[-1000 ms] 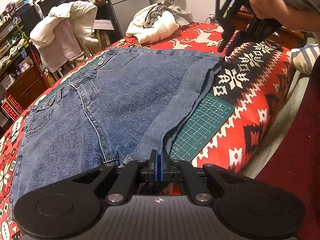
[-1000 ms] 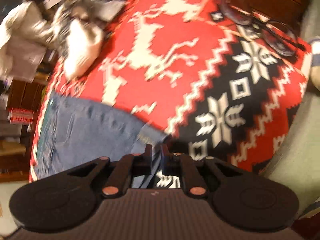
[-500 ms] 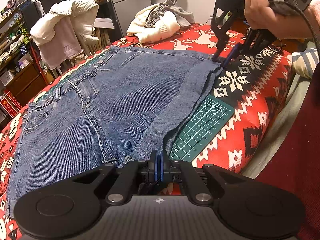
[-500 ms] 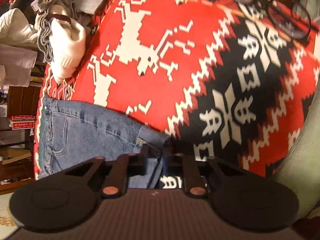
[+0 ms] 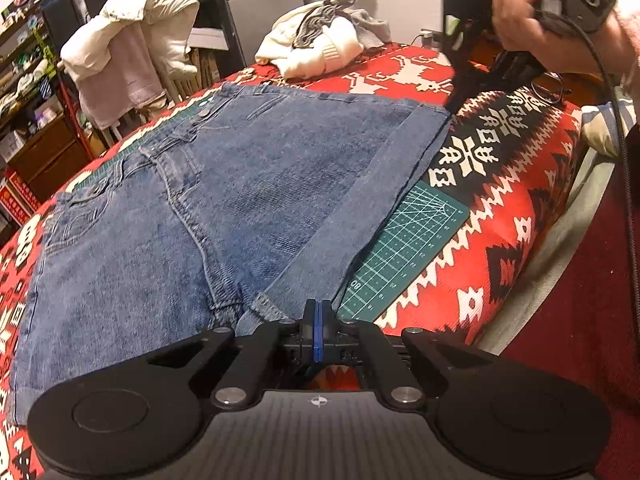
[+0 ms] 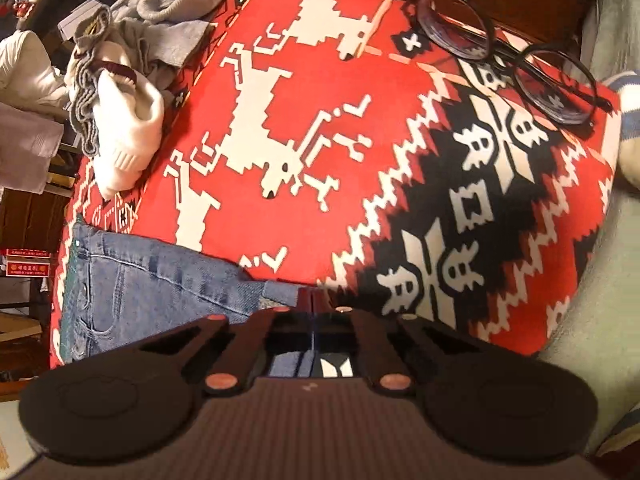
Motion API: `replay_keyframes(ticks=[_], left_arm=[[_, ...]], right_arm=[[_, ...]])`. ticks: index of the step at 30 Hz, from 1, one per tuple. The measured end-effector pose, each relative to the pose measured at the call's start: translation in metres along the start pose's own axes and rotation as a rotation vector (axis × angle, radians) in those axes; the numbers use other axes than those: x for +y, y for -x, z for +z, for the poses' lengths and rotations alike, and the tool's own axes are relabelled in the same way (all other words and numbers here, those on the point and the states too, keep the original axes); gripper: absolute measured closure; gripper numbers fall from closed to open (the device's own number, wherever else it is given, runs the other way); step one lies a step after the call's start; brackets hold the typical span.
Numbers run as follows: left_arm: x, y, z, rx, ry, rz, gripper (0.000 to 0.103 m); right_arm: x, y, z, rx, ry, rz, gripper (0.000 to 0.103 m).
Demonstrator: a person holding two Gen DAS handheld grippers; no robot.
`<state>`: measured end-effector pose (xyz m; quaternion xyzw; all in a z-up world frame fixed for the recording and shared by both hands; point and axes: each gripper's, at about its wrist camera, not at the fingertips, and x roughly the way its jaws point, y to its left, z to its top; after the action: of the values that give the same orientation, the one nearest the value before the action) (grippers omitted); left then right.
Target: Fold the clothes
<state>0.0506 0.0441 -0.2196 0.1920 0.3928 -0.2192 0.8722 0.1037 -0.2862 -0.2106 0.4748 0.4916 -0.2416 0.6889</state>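
Denim jeans (image 5: 208, 208) lie flat on the red patterned bed cover (image 5: 520, 200), partly over a green cutting mat (image 5: 404, 248).
Left claw (image 5: 317, 320) is clamped on the near hem corner; right claw (image 6: 313, 300) is closed at the far corner. Glasses (image 6: 512, 52) rest far right.

Round glasses (image 6: 516, 56) and a green cutting mat (image 5: 404, 252) lie on the patterned, perhaps woollen, blanket (image 6: 304, 128).

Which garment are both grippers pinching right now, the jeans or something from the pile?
The blue jeans spread flat in front; the left gripper and right gripper are each shut on its folded edge. The white-and-grey pile lies untouched at the far end.
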Motion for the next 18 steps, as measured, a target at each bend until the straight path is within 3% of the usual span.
replay_keyframes(ticks=[3, 7, 10, 13, 16, 18], left_arm=[[0.004, 0.003, -0.001, 0.007, 0.028, -0.01, 0.103], [0.013, 0.013, -0.002, -0.001, 0.077, -0.031, 0.103], [0.025, 0.028, -0.005, -0.023, 0.153, -0.028, 0.1], [0.045, 0.042, -0.007, -0.051, 0.27, -0.019, 0.099], [0.066, 0.05, -0.009, -0.07, 0.38, 0.006, 0.094], [0.076, 0.051, -0.009, -0.075, 0.438, 0.033, 0.078]], right_arm=[[-0.004, 0.006, -0.004, -0.001, -0.003, -0.004, 0.103], [0.001, 0.015, -0.014, 0.017, 0.036, 0.082, 0.1], [0.014, 0.026, -0.027, 0.018, 0.121, 0.151, 0.094], [0.034, 0.033, -0.048, 0.014, 0.253, 0.159, 0.09], [0.054, 0.034, -0.072, 0.021, 0.382, 0.156, 0.068], [0.068, 0.034, -0.089, 0.017, 0.471, 0.155, 0.061]])
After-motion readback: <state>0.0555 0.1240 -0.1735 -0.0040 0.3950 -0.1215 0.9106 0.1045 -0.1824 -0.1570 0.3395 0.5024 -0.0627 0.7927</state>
